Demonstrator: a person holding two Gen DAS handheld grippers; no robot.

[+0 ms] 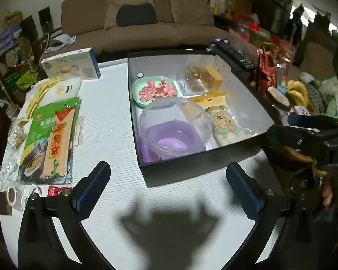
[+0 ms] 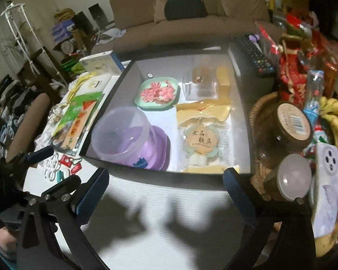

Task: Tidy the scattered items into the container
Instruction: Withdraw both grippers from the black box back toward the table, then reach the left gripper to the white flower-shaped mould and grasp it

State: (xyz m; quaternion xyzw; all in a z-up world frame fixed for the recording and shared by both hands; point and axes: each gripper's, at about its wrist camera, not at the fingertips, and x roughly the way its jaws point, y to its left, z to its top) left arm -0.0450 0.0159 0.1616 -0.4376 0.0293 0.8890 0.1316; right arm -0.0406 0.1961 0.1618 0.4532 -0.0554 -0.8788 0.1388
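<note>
While both the left gripper (image 1: 167,187) and right gripper (image 2: 165,194) gape empty over bare white tabletop (image 1: 115,117), the black-walled rectangular box (image 1: 191,164) edge lies just ahead.

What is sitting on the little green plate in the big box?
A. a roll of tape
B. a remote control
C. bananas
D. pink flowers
D: the green plate inside the black box holds pink flowers; both views show them.
</note>
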